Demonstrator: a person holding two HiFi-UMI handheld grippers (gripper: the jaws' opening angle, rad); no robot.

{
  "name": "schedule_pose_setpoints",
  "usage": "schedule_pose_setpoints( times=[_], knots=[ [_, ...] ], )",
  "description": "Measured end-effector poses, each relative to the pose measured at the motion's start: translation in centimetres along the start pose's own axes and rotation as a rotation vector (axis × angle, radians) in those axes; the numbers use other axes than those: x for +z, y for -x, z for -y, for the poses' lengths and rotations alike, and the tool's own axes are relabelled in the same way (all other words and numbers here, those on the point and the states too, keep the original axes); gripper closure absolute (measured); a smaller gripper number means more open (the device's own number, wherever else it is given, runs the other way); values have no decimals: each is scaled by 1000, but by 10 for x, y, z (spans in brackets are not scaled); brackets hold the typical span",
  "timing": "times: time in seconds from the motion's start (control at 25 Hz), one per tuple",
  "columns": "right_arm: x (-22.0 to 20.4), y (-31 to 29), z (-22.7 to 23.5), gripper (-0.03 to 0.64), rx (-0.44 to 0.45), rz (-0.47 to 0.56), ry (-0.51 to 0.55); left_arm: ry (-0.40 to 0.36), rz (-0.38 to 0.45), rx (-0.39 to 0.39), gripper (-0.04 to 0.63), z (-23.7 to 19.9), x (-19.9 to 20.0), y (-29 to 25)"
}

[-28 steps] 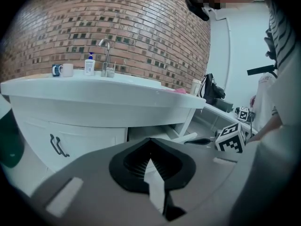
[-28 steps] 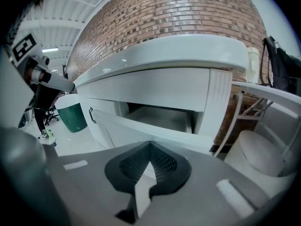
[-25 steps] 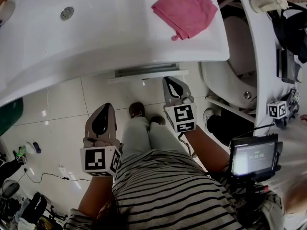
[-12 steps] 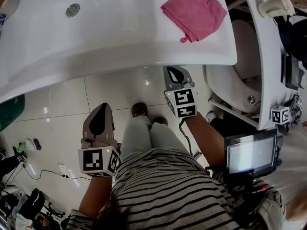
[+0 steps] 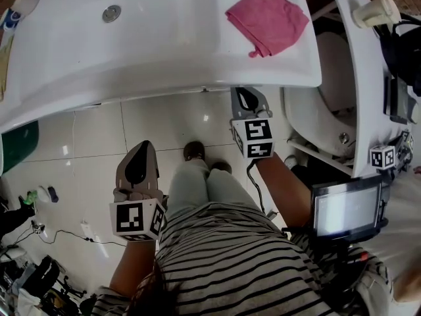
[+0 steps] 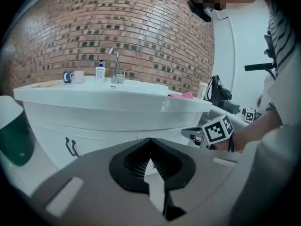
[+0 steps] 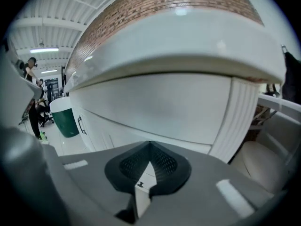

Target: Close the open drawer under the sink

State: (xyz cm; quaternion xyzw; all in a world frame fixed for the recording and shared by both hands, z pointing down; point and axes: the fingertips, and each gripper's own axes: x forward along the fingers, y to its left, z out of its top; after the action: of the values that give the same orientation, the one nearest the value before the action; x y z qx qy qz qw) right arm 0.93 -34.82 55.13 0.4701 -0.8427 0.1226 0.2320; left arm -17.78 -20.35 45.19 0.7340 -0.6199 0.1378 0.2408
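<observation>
The white sink counter (image 5: 164, 51) fills the top of the head view, and no drawer sticks out from under its front edge. My right gripper (image 5: 245, 97) is shut and empty, its tips tucked under that edge. In the right gripper view the shut right gripper (image 7: 149, 147) is close up against the white cabinet front (image 7: 155, 107) below the sink rim. My left gripper (image 5: 140, 149) hangs lower over the floor tiles, shut and empty. From the left gripper (image 6: 150, 142) I see the vanity and the right gripper's marker cube (image 6: 217, 130) at its front.
A pink cloth (image 5: 268, 18) lies on the counter's right end, near the drain (image 5: 111, 13). A toilet (image 5: 332, 104) stands at the right, a dark green bin (image 5: 16, 151) at the left. Cabinet door handles (image 6: 71, 147) show lower left. The person's legs and shoes (image 5: 194, 151) are between the grippers.
The drawer front that stuck out under the sink a second ago has gone out of sight beneath the counter. My right gripper moved forward with it; the left one stayed.
</observation>
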Motion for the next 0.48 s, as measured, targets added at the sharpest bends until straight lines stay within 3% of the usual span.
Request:
schedule_pose_setpoints(
  times=[0.12,0.32,0.48],
  knots=[
    [30,42,-6,617,1,34,-43,-6,15,-7,581,10,20,19],
    [104,140,-17,617,27,76,-21,-37,82,-27,580,51,84,74],
    [163,206,-18,617,42,189,12,-84,169,-33,581,77,127,107]
  ],
)
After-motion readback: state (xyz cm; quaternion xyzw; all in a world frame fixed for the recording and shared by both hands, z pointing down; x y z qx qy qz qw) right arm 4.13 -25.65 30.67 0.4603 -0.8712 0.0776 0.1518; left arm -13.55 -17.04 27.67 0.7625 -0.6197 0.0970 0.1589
